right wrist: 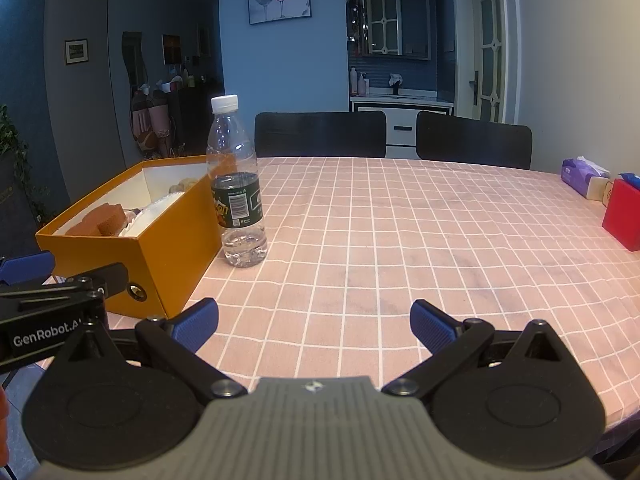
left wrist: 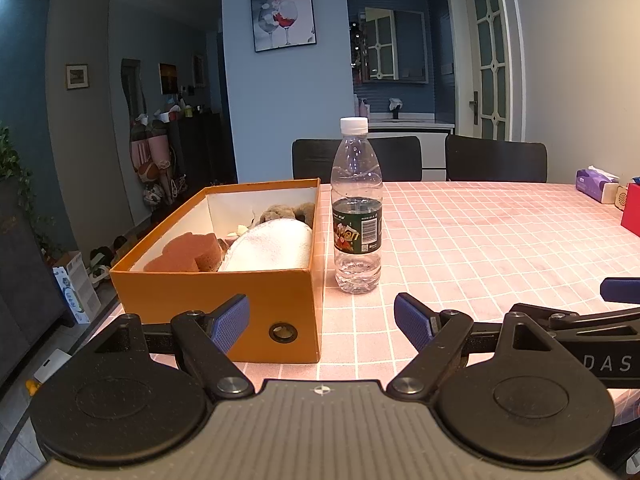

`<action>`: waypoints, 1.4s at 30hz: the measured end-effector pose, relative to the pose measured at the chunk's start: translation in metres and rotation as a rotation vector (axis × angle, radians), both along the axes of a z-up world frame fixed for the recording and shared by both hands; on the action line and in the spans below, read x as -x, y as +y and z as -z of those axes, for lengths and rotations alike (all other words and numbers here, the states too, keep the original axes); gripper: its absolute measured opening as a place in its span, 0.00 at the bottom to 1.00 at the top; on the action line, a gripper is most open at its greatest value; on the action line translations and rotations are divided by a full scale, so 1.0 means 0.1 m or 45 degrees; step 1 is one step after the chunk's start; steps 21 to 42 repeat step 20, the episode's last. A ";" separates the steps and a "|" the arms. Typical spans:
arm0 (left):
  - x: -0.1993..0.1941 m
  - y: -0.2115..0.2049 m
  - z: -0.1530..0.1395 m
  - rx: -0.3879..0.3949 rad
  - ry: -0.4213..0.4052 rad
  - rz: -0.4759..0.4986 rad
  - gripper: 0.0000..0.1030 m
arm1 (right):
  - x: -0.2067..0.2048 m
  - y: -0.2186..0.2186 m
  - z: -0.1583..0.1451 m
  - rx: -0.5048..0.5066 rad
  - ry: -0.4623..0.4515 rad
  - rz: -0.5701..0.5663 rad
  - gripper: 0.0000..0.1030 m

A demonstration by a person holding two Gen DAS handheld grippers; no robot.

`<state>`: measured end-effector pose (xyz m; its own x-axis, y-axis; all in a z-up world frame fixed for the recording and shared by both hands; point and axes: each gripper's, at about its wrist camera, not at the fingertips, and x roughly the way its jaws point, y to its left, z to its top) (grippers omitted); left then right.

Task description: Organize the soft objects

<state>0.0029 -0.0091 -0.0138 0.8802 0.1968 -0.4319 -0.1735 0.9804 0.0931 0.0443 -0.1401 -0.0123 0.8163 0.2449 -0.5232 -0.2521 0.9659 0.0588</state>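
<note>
Wide open run of table (right wrist: 400, 240) ahead of the right gripper (right wrist: 314, 322). Orange box (left wrist: 216, 300) hugs the left edge, water bottle (left wrist: 356, 208) just beside it. Red box (right wrist: 622, 214) and tissue pack (right wrist: 582, 178) crowd the right edge.

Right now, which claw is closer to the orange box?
Left. The left claw hangs open right at the orange box near end; the right claw is open farther right, over bare tablecloth.
</note>
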 end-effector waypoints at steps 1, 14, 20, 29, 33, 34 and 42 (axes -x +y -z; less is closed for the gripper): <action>0.00 -0.01 0.00 -0.001 0.000 0.002 0.93 | 0.00 0.00 0.00 0.000 0.002 -0.001 0.97; 0.00 0.00 0.00 0.000 0.003 0.011 0.93 | -0.01 0.03 0.01 0.005 0.010 -0.009 0.97; 0.00 0.00 0.00 0.003 0.003 0.010 0.93 | -0.01 0.04 0.02 0.006 0.012 -0.010 0.97; 0.00 0.00 0.00 0.003 0.003 0.010 0.93 | -0.01 0.04 0.02 0.006 0.012 -0.010 0.97; 0.00 0.00 0.00 0.003 0.003 0.010 0.93 | -0.01 0.04 0.02 0.006 0.012 -0.010 0.97; 0.00 0.00 0.00 0.003 0.003 0.010 0.93 | -0.01 0.04 0.02 0.006 0.012 -0.010 0.97; 0.00 0.00 0.00 0.003 0.003 0.010 0.93 | -0.01 0.04 0.02 0.006 0.012 -0.010 0.97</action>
